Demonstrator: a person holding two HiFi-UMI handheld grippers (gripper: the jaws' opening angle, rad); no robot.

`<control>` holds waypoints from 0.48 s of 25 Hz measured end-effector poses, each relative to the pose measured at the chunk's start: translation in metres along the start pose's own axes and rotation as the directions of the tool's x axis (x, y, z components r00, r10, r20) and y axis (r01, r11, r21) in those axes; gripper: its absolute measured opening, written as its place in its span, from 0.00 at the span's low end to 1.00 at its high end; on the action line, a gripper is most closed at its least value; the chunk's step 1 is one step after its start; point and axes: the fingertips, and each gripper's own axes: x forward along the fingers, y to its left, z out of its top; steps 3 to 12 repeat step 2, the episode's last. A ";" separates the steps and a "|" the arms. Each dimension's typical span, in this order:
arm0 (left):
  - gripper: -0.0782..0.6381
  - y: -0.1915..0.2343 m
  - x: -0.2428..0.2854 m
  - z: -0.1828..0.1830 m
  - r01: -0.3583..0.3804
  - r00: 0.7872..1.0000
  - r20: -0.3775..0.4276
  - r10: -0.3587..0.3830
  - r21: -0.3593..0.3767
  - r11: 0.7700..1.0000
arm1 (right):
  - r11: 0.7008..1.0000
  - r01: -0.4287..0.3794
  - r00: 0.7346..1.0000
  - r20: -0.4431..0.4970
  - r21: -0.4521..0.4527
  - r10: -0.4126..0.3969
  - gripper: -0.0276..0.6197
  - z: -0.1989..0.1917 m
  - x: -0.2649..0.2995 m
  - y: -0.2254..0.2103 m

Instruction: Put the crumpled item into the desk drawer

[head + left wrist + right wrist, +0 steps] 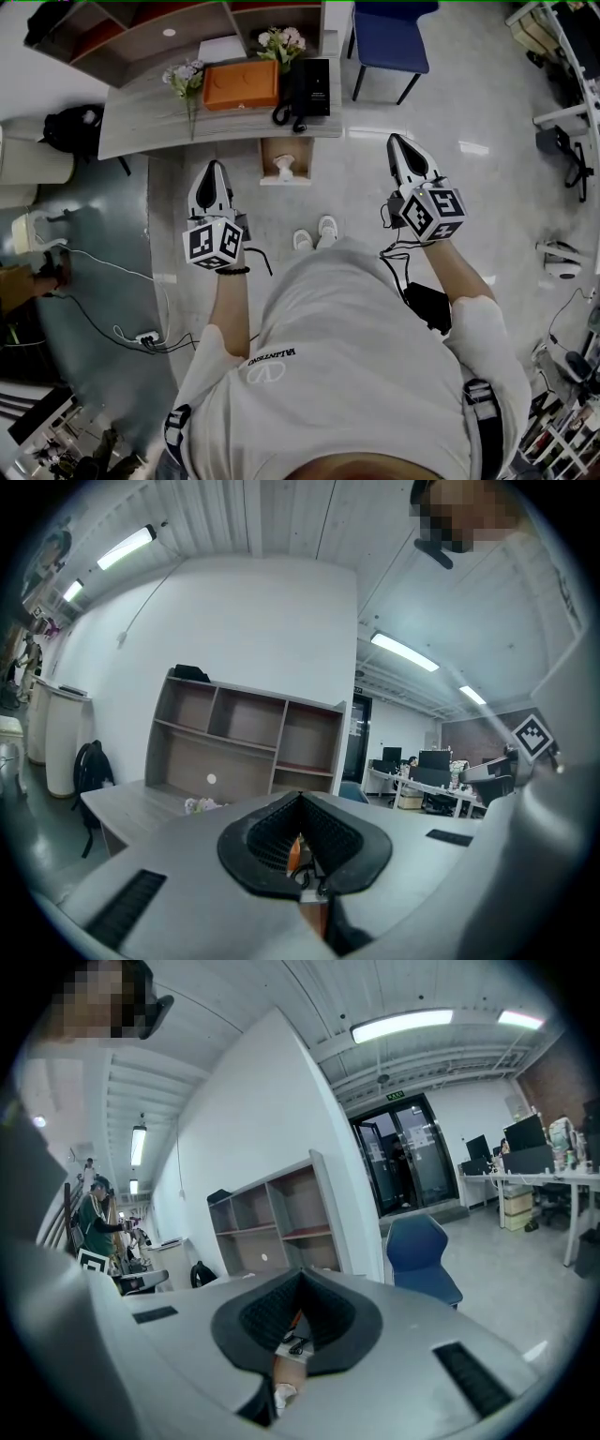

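Observation:
A small wooden drawer (273,149) stands open under the front edge of the grey desk (141,127). A white crumpled item (284,170) lies inside it. My left gripper (212,169) hovers left of the drawer, pointing toward the desk, jaws shut and empty. On the drawer's right, my right gripper (395,142) is also shut with nothing in it. In the right gripper view, the drawer (291,1369) and the white item (282,1395) show below the closed right gripper (302,1274). The left gripper view shows the left gripper (302,799) closed too.
On the desk are an orange box (241,85), two flower bunches (187,79), and a black telephone (305,92). A shelf unit (141,33) stands behind it and a blue chair (391,42) to the right. Cables (141,336) trail on the floor at left.

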 end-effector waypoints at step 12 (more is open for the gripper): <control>0.11 -0.003 0.002 -0.001 0.006 1.000 0.000 -0.006 0.002 1.000 | 1.000 0.005 1.000 0.003 -0.002 -0.005 0.04 0.000 -0.001 -0.003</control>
